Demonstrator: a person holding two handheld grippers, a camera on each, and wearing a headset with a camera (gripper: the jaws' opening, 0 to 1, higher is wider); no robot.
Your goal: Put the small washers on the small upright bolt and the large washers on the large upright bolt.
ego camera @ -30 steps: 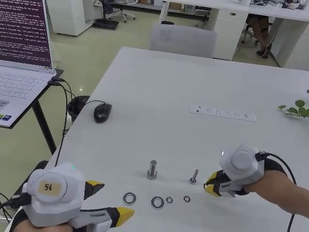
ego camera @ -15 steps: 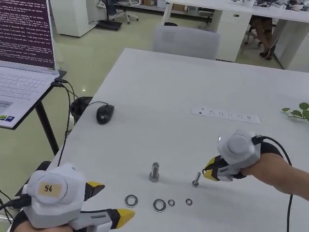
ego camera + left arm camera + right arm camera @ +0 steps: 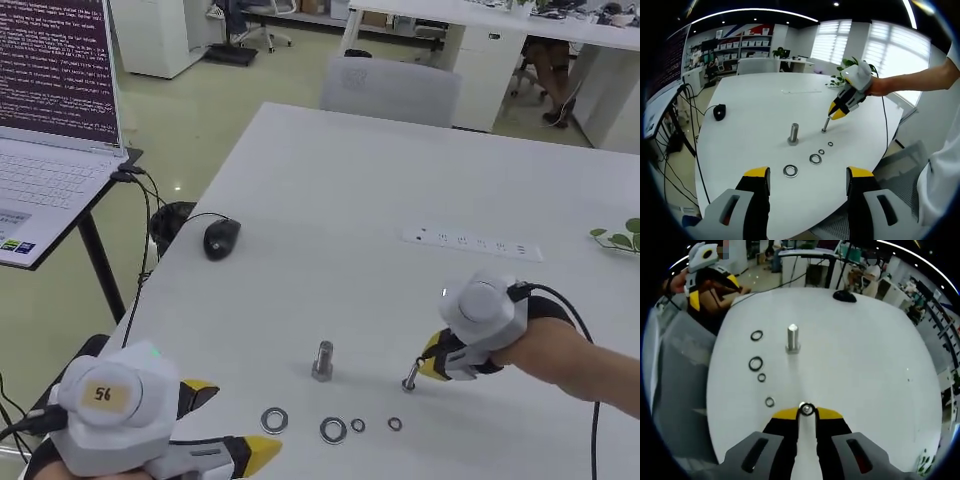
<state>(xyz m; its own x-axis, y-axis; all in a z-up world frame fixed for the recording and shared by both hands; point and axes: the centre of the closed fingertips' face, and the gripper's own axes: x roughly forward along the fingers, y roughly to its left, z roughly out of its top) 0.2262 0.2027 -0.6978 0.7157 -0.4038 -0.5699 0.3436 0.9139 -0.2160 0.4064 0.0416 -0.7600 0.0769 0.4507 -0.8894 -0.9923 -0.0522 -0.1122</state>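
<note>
Bolt [image 3: 806,409] between right claw [image 3: 807,413] tips

Your white worktop [image 3: 330,200] carries a large bolt [image 3: 323,361] upright near the front edge, with a small bolt [image 3: 410,377] to its right. Nearer you, four rings lie flat in a row, apart: the left large washer [image 3: 273,420], right large washer [image 3: 333,430], left small washer [image 3: 358,425] and right small washer [image 3: 395,424]. Farther back lie a black mouse [image 3: 221,238] and a white power strip [image 3: 472,243].
</note>
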